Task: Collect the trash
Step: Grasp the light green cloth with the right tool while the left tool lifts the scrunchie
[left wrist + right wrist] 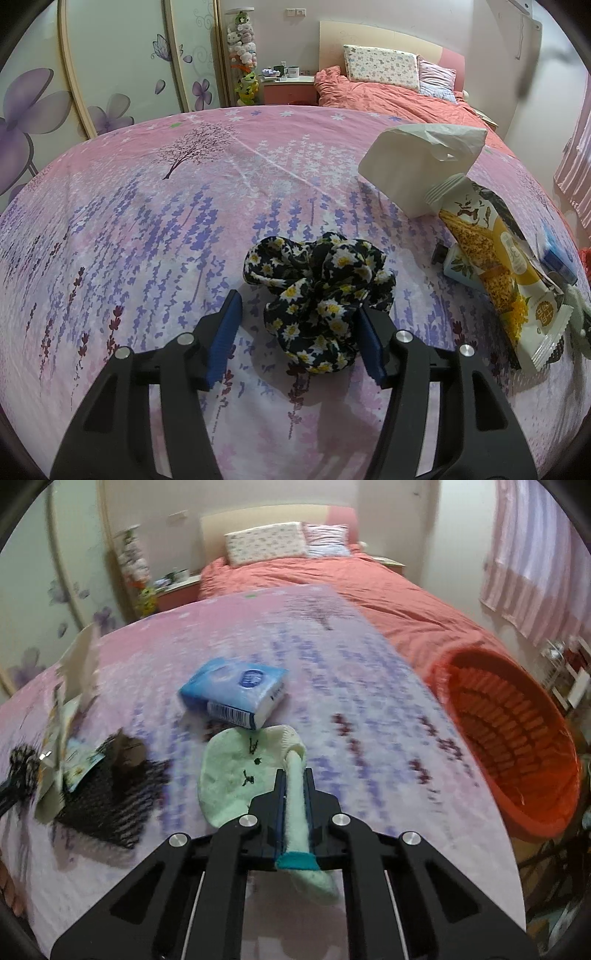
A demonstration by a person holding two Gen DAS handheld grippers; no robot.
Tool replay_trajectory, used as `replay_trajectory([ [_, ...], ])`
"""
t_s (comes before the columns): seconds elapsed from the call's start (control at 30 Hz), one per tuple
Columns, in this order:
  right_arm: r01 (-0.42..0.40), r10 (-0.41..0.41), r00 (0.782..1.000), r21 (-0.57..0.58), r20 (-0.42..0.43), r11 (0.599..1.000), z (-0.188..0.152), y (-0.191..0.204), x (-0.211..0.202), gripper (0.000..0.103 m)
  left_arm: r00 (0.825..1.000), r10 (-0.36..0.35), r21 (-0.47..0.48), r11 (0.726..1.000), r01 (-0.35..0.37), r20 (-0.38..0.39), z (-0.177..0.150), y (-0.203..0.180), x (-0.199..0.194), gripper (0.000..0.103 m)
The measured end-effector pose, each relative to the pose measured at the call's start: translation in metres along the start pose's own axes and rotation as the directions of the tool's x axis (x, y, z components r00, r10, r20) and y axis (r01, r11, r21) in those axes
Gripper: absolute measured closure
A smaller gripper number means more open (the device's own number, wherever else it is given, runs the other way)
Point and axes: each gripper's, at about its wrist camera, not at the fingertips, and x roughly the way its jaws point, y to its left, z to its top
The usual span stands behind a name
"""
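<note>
My right gripper (294,777) is shut on a pale green sock (229,775); the sock's teal cuff sticks out behind the pads, and its foot lies on the pink floral bedsheet (369,701). My left gripper (297,332) stands open over a dark daisy-print scrunchie (317,295). The scrunchie sits between the blue pads, close to the right one and apart from the left one. A yellow snack wrapper (498,266) and a white paper bag (417,162) lie to the right on the sheet (147,221).
A blue tissue pack (236,690) lies just beyond the sock. A red plastic basket (509,738) stands off the bed's right edge. A small tube (456,264) lies under the wrapper. A dark cloth (107,797) lies at the left. Pillows (384,66) are at the far end.
</note>
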Motion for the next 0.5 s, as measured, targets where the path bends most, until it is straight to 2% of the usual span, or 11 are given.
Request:
replay_trajectory([
  [0.1,-0.018,0.018,1.000,0.021,-0.003,1.000,0.001,-0.004,0.001,0.094,1.000,0.000,0.002,1.000,0.000,0.001,-0.002,0.001,0.000,0.044],
  [0.33,-0.013,0.013,1.000,0.016,-0.004,1.000,0.000,-0.002,0.000,0.094,0.998,-0.062,-0.013,0.998,0.062,0.007,0.002,0.013,0.004,0.043],
  [0.37,-0.012,0.012,1.000,0.015,-0.004,1.000,0.000,-0.002,0.000,0.094,0.998,-0.069,-0.009,0.998,0.069,0.009,0.003,0.013,0.004,0.050],
  [0.4,-0.013,0.013,1.000,0.013,-0.003,1.000,0.000,-0.002,0.000,0.094,0.996,-0.083,-0.001,0.997,0.083,0.013,0.004,0.013,0.003,0.062],
  [0.43,-0.015,0.015,1.000,0.011,-0.003,1.000,0.000,-0.002,0.000,0.094,0.995,-0.098,0.012,0.995,0.098,0.015,0.004,0.012,0.003,0.069],
  [0.5,-0.032,0.032,0.999,0.002,-0.003,0.999,-0.001,-0.002,-0.004,0.095,0.995,-0.099,0.030,0.995,0.099,0.023,0.005,0.010,0.000,0.079],
])
